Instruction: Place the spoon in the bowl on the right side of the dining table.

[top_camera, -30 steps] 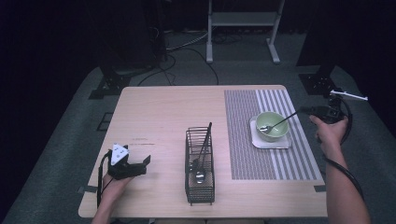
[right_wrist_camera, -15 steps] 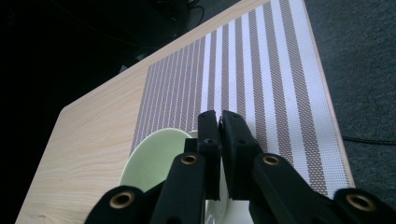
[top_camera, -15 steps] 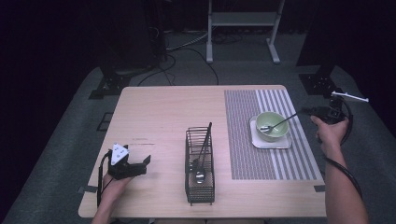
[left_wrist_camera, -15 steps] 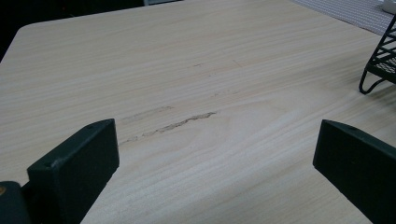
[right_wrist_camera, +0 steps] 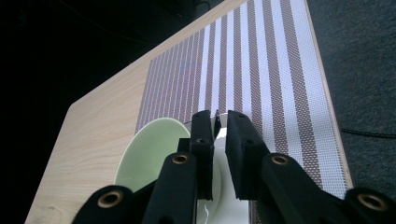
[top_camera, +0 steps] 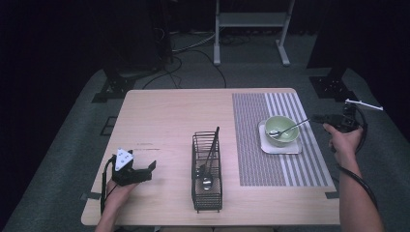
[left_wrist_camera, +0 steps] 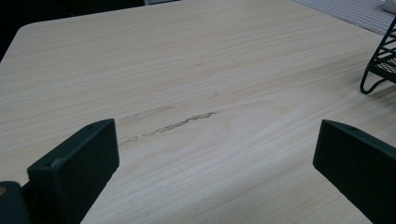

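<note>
A pale green bowl [top_camera: 282, 129] sits on a white square saucer [top_camera: 290, 147] on the striped placemat [top_camera: 251, 159]. A metal spoon [top_camera: 287, 129] rests in the bowl, its handle slanting out to the right. My right gripper [top_camera: 314, 117] is at the handle's far end, off the table's right edge. Its jaws have just been opening. In the right gripper view the gripper [right_wrist_camera: 219, 119] shows a narrow gap above the bowl [right_wrist_camera: 144, 154], with a thin sliver of handle in it and the pads not pressing. My left gripper [top_camera: 151, 172] rests open on the bare wood, and nothing lies between its jaws [left_wrist_camera: 215, 158].
A black wire rack [top_camera: 207, 171] stands at the table's front middle with a spoon [top_camera: 207, 181] and a dark utensil [top_camera: 212, 145] in it. One rack foot [left_wrist_camera: 378, 60] shows at the right of the left gripper view. Dark floor, cables and stands surround the table.
</note>
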Action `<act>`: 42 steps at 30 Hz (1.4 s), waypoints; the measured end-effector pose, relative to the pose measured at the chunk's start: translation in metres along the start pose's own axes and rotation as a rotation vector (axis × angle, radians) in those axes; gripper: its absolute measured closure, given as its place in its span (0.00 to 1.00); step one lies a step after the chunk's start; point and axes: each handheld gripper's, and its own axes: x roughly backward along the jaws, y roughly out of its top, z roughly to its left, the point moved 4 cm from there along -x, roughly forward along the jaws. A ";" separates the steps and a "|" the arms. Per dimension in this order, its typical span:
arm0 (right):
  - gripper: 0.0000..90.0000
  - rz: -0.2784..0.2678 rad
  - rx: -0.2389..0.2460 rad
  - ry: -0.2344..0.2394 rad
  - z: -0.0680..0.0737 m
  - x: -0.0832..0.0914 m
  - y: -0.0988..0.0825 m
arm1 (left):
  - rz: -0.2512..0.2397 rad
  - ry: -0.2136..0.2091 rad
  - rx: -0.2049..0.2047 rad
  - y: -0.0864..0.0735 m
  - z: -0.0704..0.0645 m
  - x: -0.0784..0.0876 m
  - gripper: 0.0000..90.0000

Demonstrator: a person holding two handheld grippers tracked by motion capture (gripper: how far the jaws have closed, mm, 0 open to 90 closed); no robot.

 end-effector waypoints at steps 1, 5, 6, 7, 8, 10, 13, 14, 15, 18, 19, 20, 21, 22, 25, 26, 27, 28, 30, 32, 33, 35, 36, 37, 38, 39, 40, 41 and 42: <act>0.88 0.000 0.001 0.004 0.000 0.001 0.000 | 0.000 -0.001 -0.001 0.000 0.000 0.000 0.00; 0.83 0.003 0.009 0.015 0.002 0.003 -0.002 | -0.001 0.000 -0.002 0.000 0.000 0.000 0.00; 0.81 0.004 0.010 0.018 0.002 0.004 -0.002 | -0.001 0.000 -0.002 0.000 0.000 0.001 0.00; 0.78 0.004 0.014 0.018 0.001 0.005 -0.003 | -0.001 0.000 -0.002 0.000 0.000 0.001 0.00; 0.76 0.007 0.022 0.020 0.001 0.005 -0.005 | -0.001 0.000 -0.002 0.000 0.000 0.001 0.00; 0.74 0.023 0.034 0.022 0.001 0.006 -0.008 | 0.001 -0.001 -0.004 0.000 -0.001 0.001 0.00; 0.72 0.031 0.050 0.024 0.001 0.009 -0.012 | 0.001 0.001 -0.005 0.000 -0.001 0.001 0.00; 0.72 0.034 0.055 0.023 0.000 0.009 -0.013 | 0.001 0.001 -0.005 0.000 -0.001 0.001 0.00; 0.71 0.037 0.055 0.026 0.000 0.010 -0.014 | 0.000 0.001 -0.005 0.000 -0.001 0.001 0.00; 0.69 0.040 0.064 0.031 0.000 0.012 -0.017 | 0.001 0.001 -0.008 0.001 -0.001 0.001 0.00; 0.69 0.039 0.069 0.039 0.001 0.013 -0.018 | 0.000 0.000 -0.007 0.001 -0.001 0.001 0.00; 0.69 0.038 0.068 0.046 0.002 0.014 -0.019 | 0.000 0.000 -0.007 0.001 -0.001 0.001 0.00; 0.69 0.037 0.073 0.054 0.003 0.014 -0.020 | 0.002 0.000 -0.009 0.000 -0.001 0.001 0.00; 0.68 0.037 0.078 0.061 0.004 0.015 -0.022 | 0.003 -0.002 -0.009 0.000 -0.001 0.001 0.00; 0.67 0.050 0.090 0.069 0.007 0.015 -0.028 | 0.000 -0.002 -0.010 0.001 -0.002 0.001 0.00; 0.67 0.050 0.091 0.073 0.008 0.015 -0.029 | 0.000 -0.003 -0.010 0.001 -0.002 0.000 0.00; 0.66 0.050 0.094 0.077 0.009 0.015 -0.030 | 0.001 -0.003 -0.011 0.001 -0.002 0.000 0.00; 0.66 0.051 0.095 0.080 0.010 0.016 -0.032 | 0.001 -0.004 -0.013 0.001 -0.003 0.000 0.00; 0.65 0.054 0.102 0.086 0.011 0.016 -0.034 | 0.000 -0.004 -0.013 0.001 -0.003 0.000 0.00; 0.64 0.061 0.109 0.091 0.013 0.016 -0.038 | 0.000 -0.004 -0.012 0.001 -0.002 0.001 0.00; 0.64 0.062 0.113 0.093 0.013 0.016 -0.039 | -0.001 -0.004 -0.012 0.001 -0.002 0.001 0.00; 0.63 0.069 0.117 0.094 0.014 0.016 -0.042 | -0.001 -0.004 -0.013 0.001 -0.002 0.001 0.00; 0.63 0.070 0.118 0.095 0.014 0.016 -0.043 | -0.001 -0.005 -0.014 0.001 -0.003 0.001 0.00; 0.62 0.075 0.120 0.097 0.015 0.016 -0.045 | 0.000 -0.004 -0.017 0.001 -0.003 0.001 0.00; 0.62 0.076 0.123 0.099 0.016 0.016 -0.046 | -0.002 -0.004 -0.017 0.002 -0.003 0.001 0.00; 0.62 0.078 0.127 0.101 0.016 0.016 -0.047 | -0.002 -0.004 -0.016 0.002 -0.003 0.001 0.00; 0.62 0.077 0.131 0.098 0.017 0.016 -0.049 | -0.002 -0.004 -0.017 0.002 -0.003 0.001 0.00; 0.62 0.080 0.136 0.094 0.017 0.016 -0.050 | -0.002 -0.004 -0.016 0.002 -0.003 0.001 0.00; 0.62 0.080 0.139 0.092 0.018 0.016 -0.052 | -0.002 -0.004 -0.016 0.002 -0.003 0.001 0.00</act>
